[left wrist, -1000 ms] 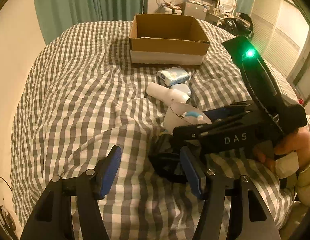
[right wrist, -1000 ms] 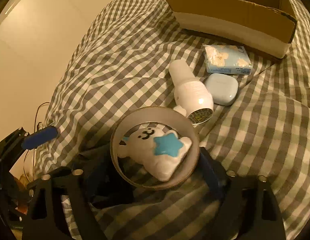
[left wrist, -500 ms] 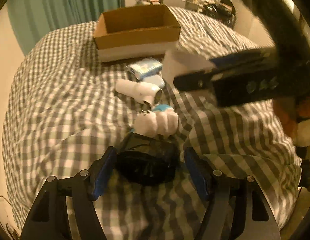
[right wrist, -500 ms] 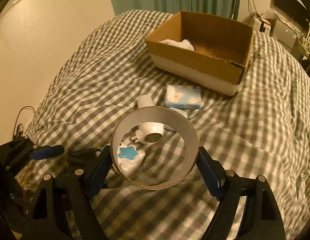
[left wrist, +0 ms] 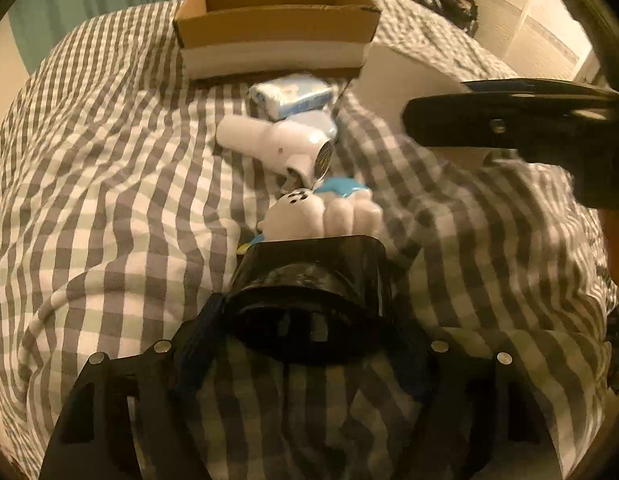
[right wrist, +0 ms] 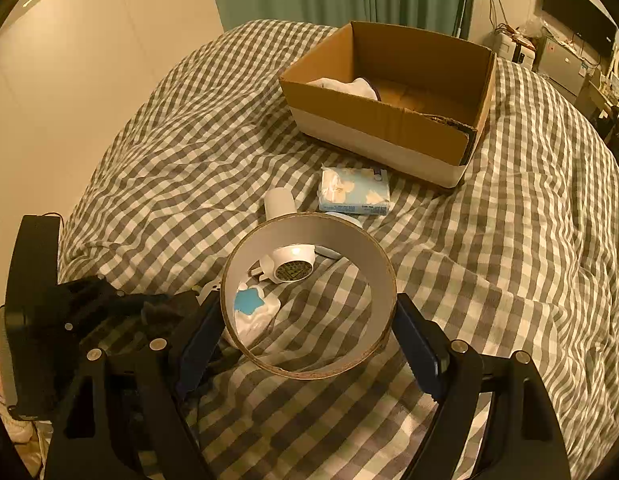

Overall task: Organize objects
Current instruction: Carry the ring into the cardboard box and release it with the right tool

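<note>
A black tape roll (left wrist: 309, 300) lies on the checked bed cover (left wrist: 109, 200). My left gripper (left wrist: 305, 320) straddles it, pointing steeply down, its jaws opening and its pads beside the roll's sides. My right gripper (right wrist: 309, 340) is shut on a wide ring (right wrist: 309, 296), white inside and brown outside, held above the bed. Through the ring I see a white bear toy with a blue star (right wrist: 253, 308) and a white hair dryer (right wrist: 289, 264). In the left wrist view the bear toy (left wrist: 321, 216) lies just beyond the black roll.
An open cardboard box (right wrist: 389, 120) with a white cloth (right wrist: 349, 86) inside stands at the far end of the bed. A blue tissue pack (right wrist: 353, 192) lies before it. A cream wall is at the left, green curtains behind, furniture at the far right.
The left gripper came down over the black roll and its jaws widened. The right gripper lifted the ring up off the bear toy and tilted towards the box.
</note>
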{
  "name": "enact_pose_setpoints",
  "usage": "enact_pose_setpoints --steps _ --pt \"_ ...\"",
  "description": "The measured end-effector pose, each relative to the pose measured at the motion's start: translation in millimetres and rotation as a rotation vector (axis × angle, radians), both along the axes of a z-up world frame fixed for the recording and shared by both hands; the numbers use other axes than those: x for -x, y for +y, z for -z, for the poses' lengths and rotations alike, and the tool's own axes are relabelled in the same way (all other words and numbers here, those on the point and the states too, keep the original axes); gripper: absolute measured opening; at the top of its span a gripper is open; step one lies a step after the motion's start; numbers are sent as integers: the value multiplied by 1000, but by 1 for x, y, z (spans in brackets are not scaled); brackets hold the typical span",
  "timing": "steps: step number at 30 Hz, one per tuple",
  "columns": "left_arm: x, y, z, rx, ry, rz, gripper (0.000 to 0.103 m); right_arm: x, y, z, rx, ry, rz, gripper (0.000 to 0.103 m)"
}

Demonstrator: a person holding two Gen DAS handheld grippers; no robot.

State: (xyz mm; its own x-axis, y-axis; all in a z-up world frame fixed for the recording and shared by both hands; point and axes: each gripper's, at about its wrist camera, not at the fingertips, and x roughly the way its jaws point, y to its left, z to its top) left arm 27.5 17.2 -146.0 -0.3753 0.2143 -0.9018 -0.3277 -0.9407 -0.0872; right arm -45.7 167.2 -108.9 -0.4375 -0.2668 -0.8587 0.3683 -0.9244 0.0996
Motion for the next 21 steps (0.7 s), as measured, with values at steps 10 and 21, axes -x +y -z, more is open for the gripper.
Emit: enact_pose_setpoints --steps 10,21 --pt "-11 -7 -45 -13 131 -27 76 -1 1 -9 4 31 13 83" --pt "38 -40 -93 11 244 -158 76 12 -3 -27 69 145 135 83"
